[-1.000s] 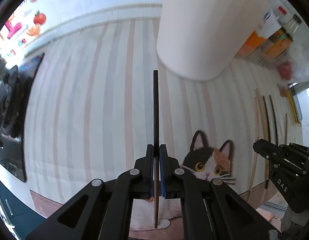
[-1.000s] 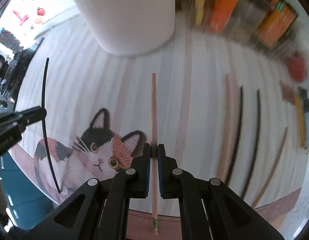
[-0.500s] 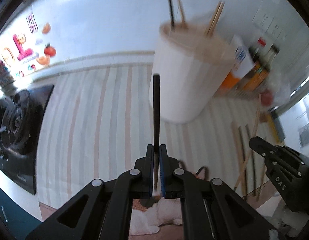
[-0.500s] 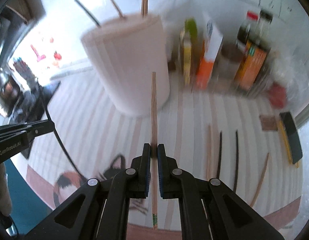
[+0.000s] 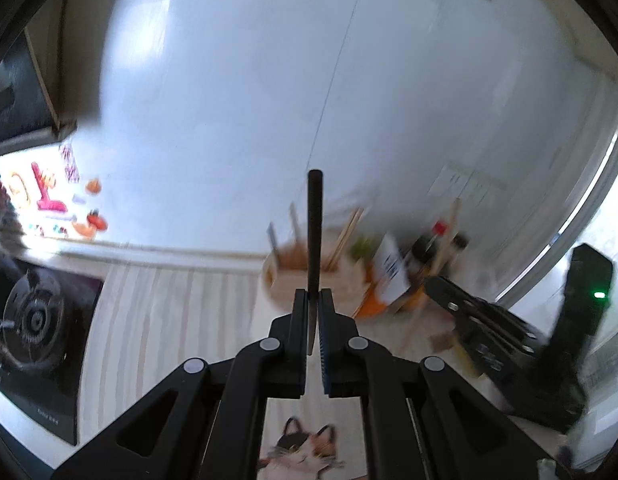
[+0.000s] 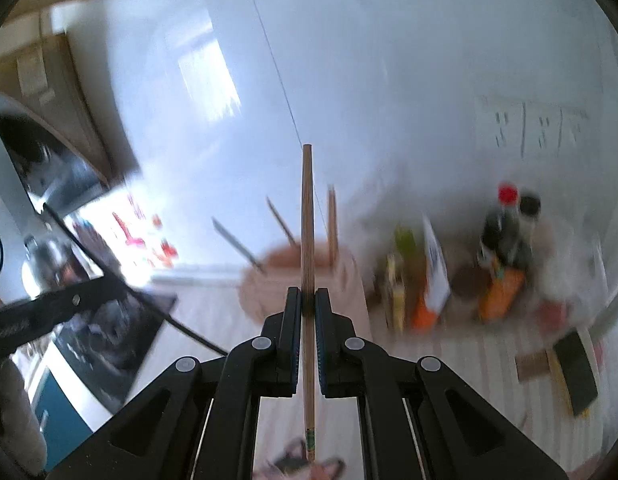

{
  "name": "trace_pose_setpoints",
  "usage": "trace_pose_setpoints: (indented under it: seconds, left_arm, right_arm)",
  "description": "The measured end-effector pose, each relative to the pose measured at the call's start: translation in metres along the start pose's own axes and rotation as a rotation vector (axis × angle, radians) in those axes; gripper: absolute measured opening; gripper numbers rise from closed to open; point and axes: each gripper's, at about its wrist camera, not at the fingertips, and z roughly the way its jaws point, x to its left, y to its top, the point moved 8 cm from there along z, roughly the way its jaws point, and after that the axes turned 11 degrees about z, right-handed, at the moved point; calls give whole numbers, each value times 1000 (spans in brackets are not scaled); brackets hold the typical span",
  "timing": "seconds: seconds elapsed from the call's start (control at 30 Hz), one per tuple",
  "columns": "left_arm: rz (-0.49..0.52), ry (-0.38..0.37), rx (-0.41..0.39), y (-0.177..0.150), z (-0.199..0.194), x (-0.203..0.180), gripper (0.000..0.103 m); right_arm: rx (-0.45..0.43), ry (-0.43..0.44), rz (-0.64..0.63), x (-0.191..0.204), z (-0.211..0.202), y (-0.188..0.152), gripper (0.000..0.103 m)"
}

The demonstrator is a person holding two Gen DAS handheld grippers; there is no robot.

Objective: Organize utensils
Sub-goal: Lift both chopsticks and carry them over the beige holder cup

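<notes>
My left gripper [image 5: 313, 304] is shut on a black chopstick [image 5: 314, 224] that points up and away, above the counter. My right gripper [image 6: 307, 304] is shut on a light wooden chopstick [image 6: 307, 216] with a green band near its lower end. Beyond both stands a pale round holder [image 5: 287, 284] [image 6: 269, 292] with several chopsticks sticking out of it. The right gripper [image 5: 461, 304] shows at the right of the left wrist view, the left gripper [image 6: 49, 308] with its black stick at the left of the right wrist view.
Bottles and cartons [image 6: 469, 272] crowd the wall to the right of the holder. A black stove top [image 5: 33, 320] lies at the left. A striped mat [image 5: 157, 320] with a cat picture [image 5: 301, 452] covers the counter. A dark flat brush [image 6: 573, 368] lies at the right.
Both grippers have risen high above the mat with their chopsticks and tilted up. The holder, close and towering before, now sits lower and farther off, its rim in view.
</notes>
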Motion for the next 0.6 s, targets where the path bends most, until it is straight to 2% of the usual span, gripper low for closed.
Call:
trace_pose_setpoints:
  seconds: [0.1, 0.23, 0.43, 0.6]
  left_arm:
    - [2, -13, -38, 25, -6, -3, 2]
    - [29, 18, -51, 56, 7, 0, 2]
    - [37, 58, 22, 77, 58, 16, 2]
    - [44, 91, 75, 80, 92, 22, 2]
  right_arm:
    - [-74, 26, 14, 10, 0, 37, 7]
    - [-147, 44, 50, 12, 10, 77, 7]
    - [-222, 43, 80, 5, 45, 113, 7]
    - [-286, 20, 82, -1, 75, 124, 7]
